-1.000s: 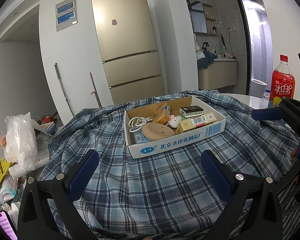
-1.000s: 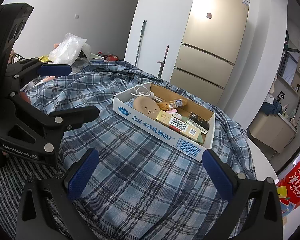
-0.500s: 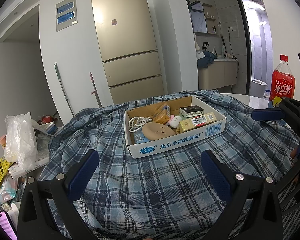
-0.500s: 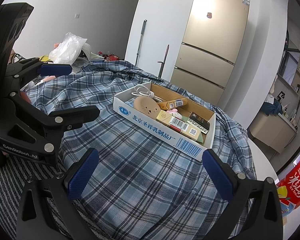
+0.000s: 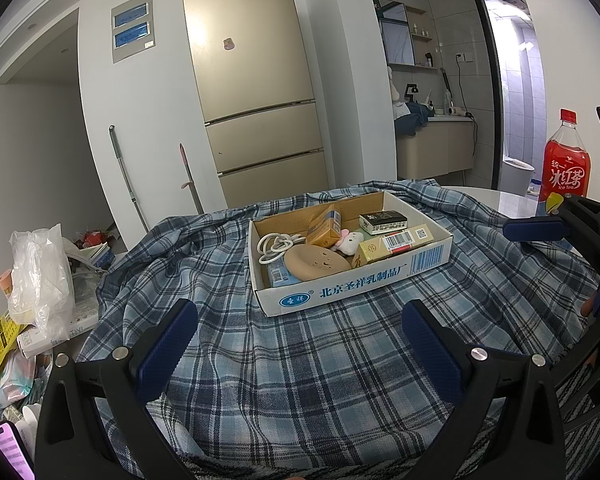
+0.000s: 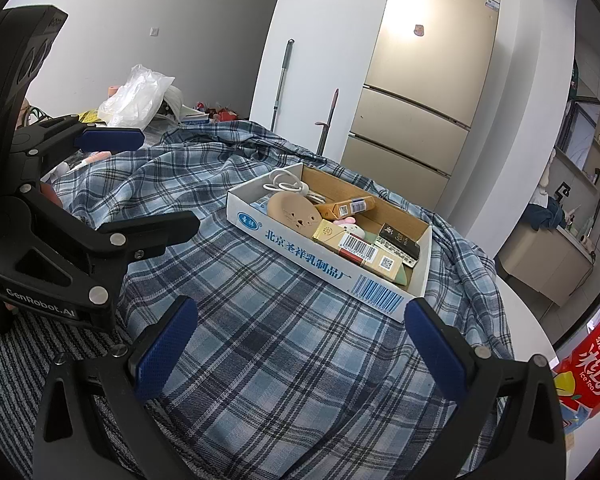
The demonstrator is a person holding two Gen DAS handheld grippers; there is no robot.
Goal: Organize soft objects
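Nothing has moved since a second ago. The left gripper (image 5: 300, 344) and the right gripper (image 6: 300, 344) both hang just in front of the box (image 5: 352, 288), with their fingers wide apart and holding nothing. The box sits on the blue checked shirt (image 5: 320, 368) spread over the counter (image 5: 512, 200). Inside the box are a round tan soft toy (image 5: 314, 262), a small pink and white plush (image 5: 350, 240), a white cable (image 5: 276, 245) and some small cartons. A red drink bottle (image 5: 566, 160) stands well to the right of the box.
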